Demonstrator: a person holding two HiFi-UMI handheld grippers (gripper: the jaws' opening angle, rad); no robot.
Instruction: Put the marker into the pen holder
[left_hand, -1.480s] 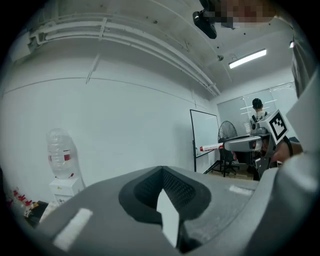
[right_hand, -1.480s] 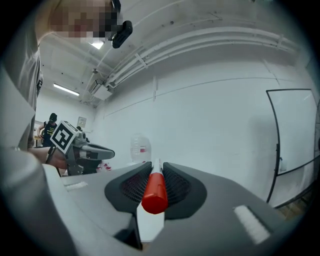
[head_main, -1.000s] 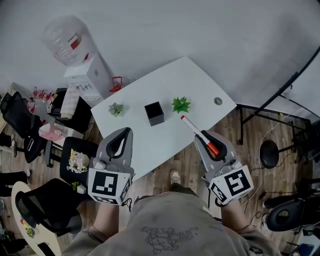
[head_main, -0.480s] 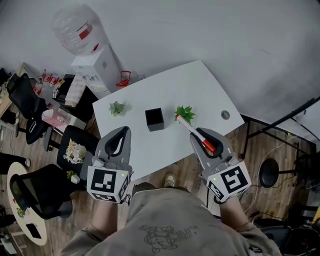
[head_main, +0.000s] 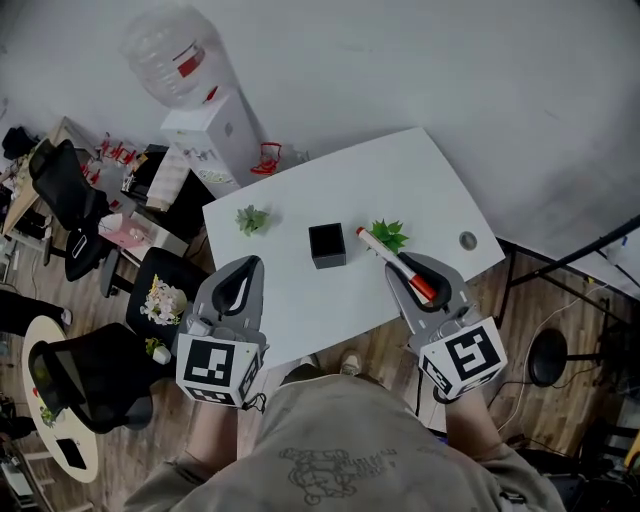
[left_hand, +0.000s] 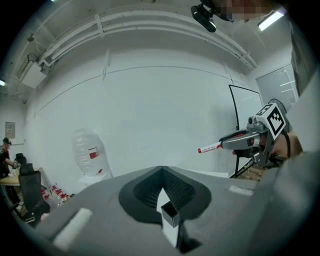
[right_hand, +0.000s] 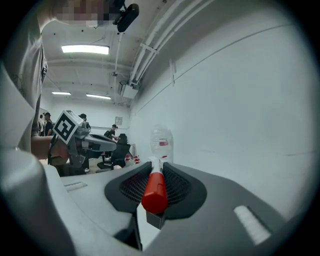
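A black cube pen holder (head_main: 326, 244) stands mid-table on the white table (head_main: 420, 185). My right gripper (head_main: 424, 272) is shut on a white marker with a red cap (head_main: 398, 265). The marker's tip reaches over the table's near edge, just right of the holder, beside a small plant (head_main: 389, 235). In the right gripper view the red cap (right_hand: 154, 192) sits between the jaws, with the holder (right_hand: 156, 220) below it. My left gripper (head_main: 244, 268) hovers at the table's near edge, shut and empty. Through its slit I see the holder (left_hand: 170, 214) ahead.
A second small plant (head_main: 252, 218) stands left of the holder. A round cable hole (head_main: 468, 240) lies near the table's right corner. A water dispenser (head_main: 215, 130) stands behind the table's left end. Office chairs (head_main: 70, 200) and clutter fill the floor at left.
Both grippers have moved forward toward the table. The marker's tip has shifted from in front of the right plant to its left side, closer to the pen holder.
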